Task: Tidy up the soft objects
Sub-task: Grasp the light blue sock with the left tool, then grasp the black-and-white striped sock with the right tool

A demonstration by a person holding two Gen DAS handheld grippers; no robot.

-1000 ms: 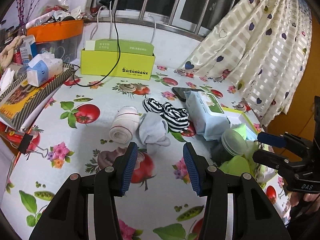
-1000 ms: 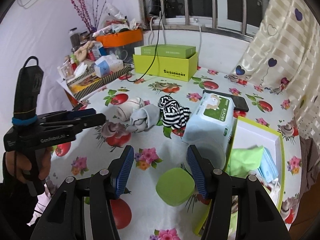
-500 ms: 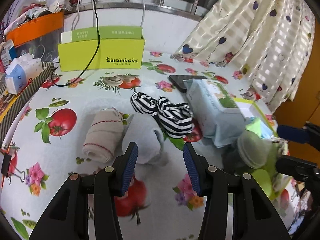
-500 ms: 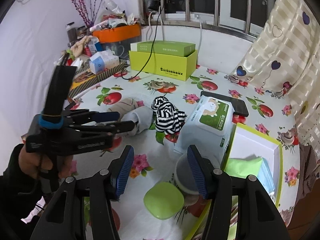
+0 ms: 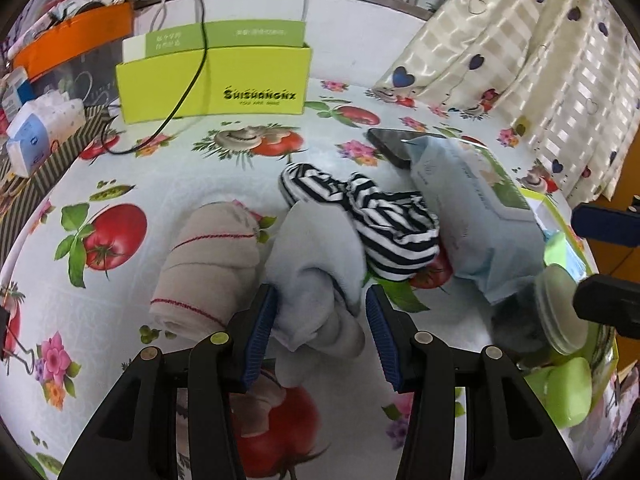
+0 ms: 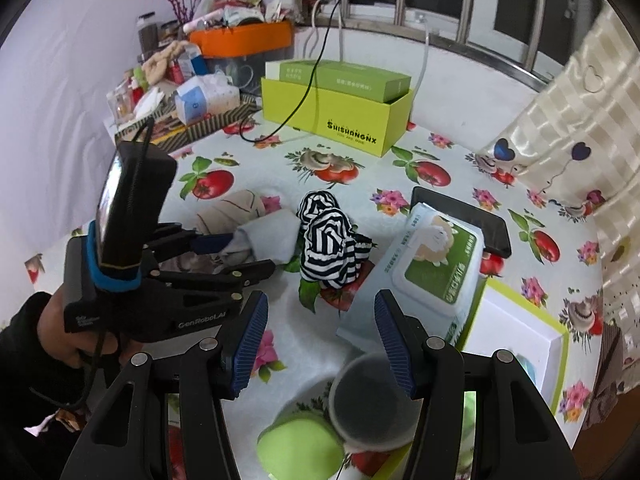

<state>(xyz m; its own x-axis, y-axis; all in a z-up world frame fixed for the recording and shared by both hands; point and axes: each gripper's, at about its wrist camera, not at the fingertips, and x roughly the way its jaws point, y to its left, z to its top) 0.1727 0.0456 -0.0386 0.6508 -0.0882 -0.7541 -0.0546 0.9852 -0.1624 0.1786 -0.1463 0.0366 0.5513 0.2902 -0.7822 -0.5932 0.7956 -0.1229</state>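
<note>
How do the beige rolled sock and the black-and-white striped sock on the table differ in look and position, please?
The beige rolled sock is plain with thin red lines; the striped sock has bold black-and-white bands. The beige one is a tidy roll; the striped one is a loose bunch. The beige one lies left of the grey sock, and the striped one lies right of it, against the wipes pack. Both rest on the tablecloth, ungripped.

Past the fingers, toward the window, a yellow-green box [image 5: 216, 80] carried black lettering that looked like "SHISHANGNX", with a smaller line beneath it too fine to read. To the left of the right wrist camera's own fingers, the left gripper [image 6: 224, 254] bore "GenRobot.AI" in pale letters on its black body.
</note>
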